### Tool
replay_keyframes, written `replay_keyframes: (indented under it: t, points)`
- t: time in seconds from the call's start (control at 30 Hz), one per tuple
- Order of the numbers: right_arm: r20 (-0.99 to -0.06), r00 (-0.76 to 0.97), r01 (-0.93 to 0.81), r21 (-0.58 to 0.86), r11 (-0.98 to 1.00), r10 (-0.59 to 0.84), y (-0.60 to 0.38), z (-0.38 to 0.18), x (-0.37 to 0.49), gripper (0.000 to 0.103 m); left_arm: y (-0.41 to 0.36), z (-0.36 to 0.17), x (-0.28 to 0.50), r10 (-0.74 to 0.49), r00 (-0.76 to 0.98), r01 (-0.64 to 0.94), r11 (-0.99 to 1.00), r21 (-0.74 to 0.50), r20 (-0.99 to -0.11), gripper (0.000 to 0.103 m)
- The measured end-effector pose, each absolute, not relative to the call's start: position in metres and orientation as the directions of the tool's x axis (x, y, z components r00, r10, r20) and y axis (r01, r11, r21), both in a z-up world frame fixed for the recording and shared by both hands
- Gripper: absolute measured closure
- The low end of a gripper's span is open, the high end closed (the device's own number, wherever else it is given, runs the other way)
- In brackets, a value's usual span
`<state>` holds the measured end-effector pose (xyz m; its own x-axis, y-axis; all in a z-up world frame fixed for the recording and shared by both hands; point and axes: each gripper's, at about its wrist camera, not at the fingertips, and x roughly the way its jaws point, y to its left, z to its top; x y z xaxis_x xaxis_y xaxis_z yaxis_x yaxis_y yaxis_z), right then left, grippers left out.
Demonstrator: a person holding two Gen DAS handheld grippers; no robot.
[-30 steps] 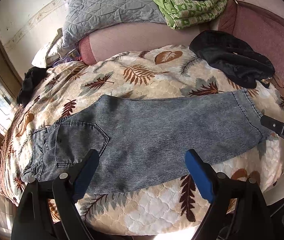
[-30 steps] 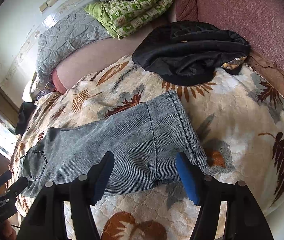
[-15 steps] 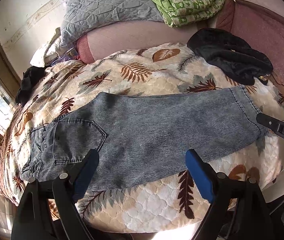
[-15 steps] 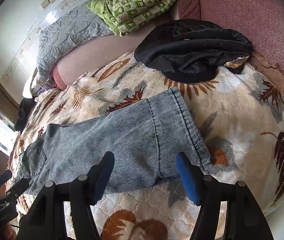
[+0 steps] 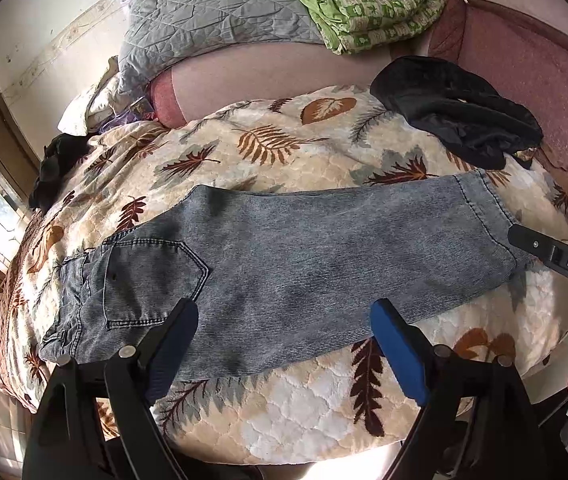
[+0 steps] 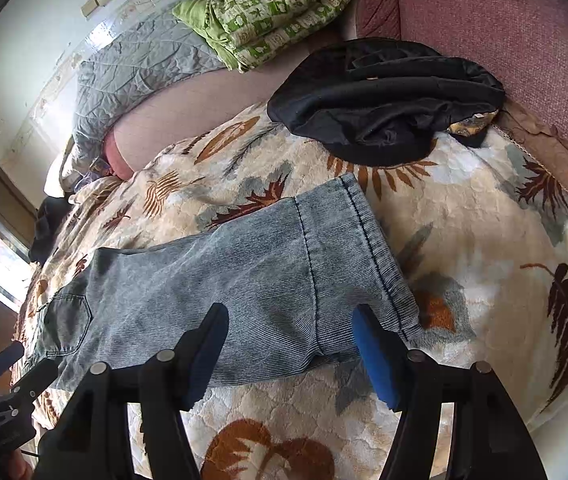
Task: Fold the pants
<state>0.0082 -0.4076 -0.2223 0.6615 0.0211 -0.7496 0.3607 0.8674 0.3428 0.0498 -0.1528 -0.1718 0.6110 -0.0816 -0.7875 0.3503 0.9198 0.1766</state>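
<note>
Grey-blue jeans (image 5: 284, 264) lie flat on the leaf-print blanket (image 5: 284, 148), folded lengthwise, waist and back pocket to the left, leg hems to the right. My left gripper (image 5: 284, 332) is open and empty, above the near edge of the jeans by the pocket. My right gripper (image 6: 290, 336) is open and empty, above the near edge of the jeans (image 6: 243, 280) beside the hems. The right gripper also shows at the right edge of the left wrist view (image 5: 556, 260).
A black garment (image 6: 384, 108) lies on the blanket beyond the hems. A green patterned quilt (image 5: 368, 4) and a grey quilt (image 5: 211, 24) are piled at the back. A maroon sofa back (image 6: 504, 40) rises on the right. Another dark garment (image 5: 55, 164) lies far left.
Both grippers have pulled back slightly from the bed, so the jeans sit a little higher in both views. Both stay open and the jeans have not moved.
</note>
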Motion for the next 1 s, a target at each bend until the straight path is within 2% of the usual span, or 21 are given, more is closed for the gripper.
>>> replay_keyframes:
  t: [1.0]
  points:
    - [-0.765, 0.644, 0.373, 0.343, 0.862, 0.026, -0.4046, -0.2270, 0.0037, 0.035, -0.1474, -0.1677, 0.0500, -0.091, 0.614, 0.352, 0.921, 0.168, -0.784, 0.015]
